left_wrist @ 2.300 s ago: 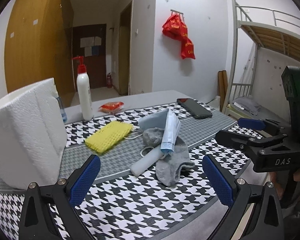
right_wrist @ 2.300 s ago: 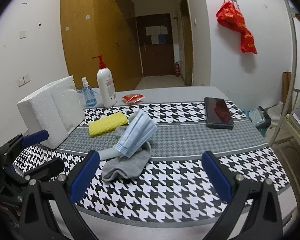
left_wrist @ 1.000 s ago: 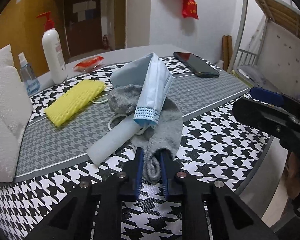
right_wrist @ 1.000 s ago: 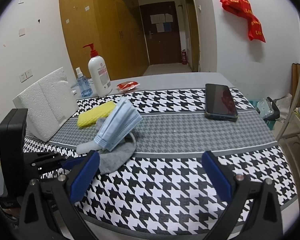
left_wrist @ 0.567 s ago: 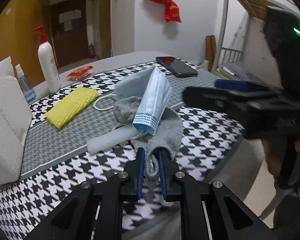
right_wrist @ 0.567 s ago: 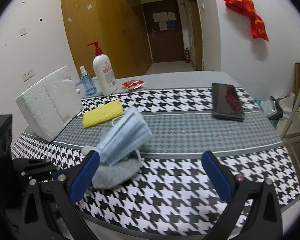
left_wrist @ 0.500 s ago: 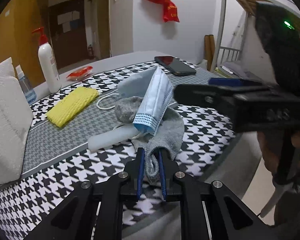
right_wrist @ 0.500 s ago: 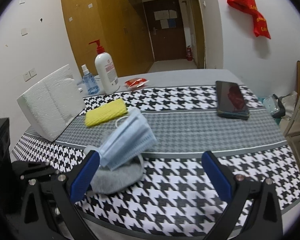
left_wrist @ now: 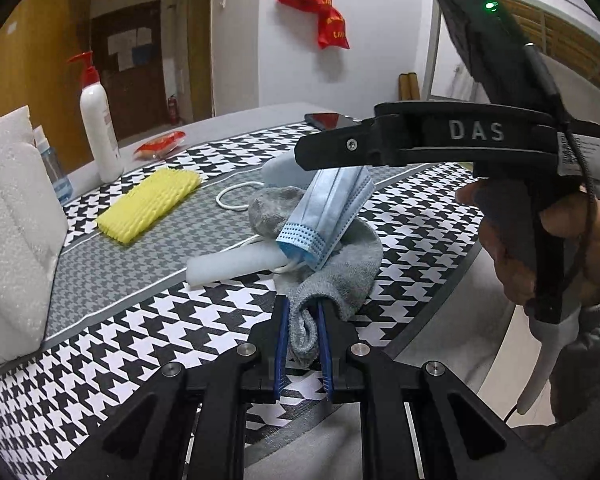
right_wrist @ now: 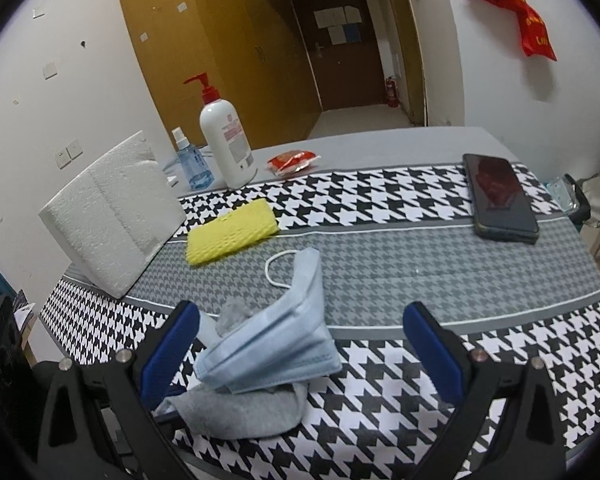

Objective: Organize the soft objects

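Two grippers over a houndstooth tablecloth [right_wrist: 440, 208]. White foam block [right_wrist: 112, 216] leaning at the cloth's left edge. Right gripper [right_wrist: 312, 344] spread wide, nothing between its blue pads, hovering over the pile; seen from the left wrist, reaching across above the mask, gripped by a hand [left_wrist: 548, 248]. Left gripper [left_wrist: 302, 344] pressed together, pinching the end of a grey sock [left_wrist: 340, 276] near the cloth's front edge. Blue face mask [right_wrist: 276, 340] draped on the sock, a pale foam tube [left_wrist: 232, 266] just beside. Yellow foam sleeve [right_wrist: 232, 236] further back, apart. Dark phone [right_wrist: 498, 196] well to the right.
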### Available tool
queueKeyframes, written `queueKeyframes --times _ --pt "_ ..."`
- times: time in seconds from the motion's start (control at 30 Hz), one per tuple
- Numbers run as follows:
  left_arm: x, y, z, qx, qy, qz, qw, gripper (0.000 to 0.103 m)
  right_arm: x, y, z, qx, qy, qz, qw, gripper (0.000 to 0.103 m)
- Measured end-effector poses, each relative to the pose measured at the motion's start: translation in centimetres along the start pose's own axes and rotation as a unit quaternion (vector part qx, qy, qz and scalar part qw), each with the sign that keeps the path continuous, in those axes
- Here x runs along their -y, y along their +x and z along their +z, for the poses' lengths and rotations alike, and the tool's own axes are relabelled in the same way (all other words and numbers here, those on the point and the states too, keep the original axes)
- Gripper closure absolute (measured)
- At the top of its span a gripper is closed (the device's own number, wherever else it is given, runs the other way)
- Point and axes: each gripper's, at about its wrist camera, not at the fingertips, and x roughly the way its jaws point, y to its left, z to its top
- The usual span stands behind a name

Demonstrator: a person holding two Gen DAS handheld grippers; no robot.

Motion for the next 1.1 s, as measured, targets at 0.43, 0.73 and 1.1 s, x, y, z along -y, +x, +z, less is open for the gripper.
queueKeyframes --times 0.43,0.73,1.1 --pt "0.2 0.5 -0.5 -0.005 0.002 0.009 1.0000 0.088 0.9 0.6 -0.8 -0.022 0.010 0.023 0.999 0.077" --pt "-0.6 -0.7 -0.4 0.003 -0.011 0.018 0.9998 0.088 2.7 -2.3 -0.2 0.013 0.023 0.000 1.000 0.082" --pt "-3.1 -3.5 -0.4 0.019 -0.032 0.076 0.9964 0.050 5.1 -5.2 -1.0 0.039 0.050 -0.021 0.998 0.082"
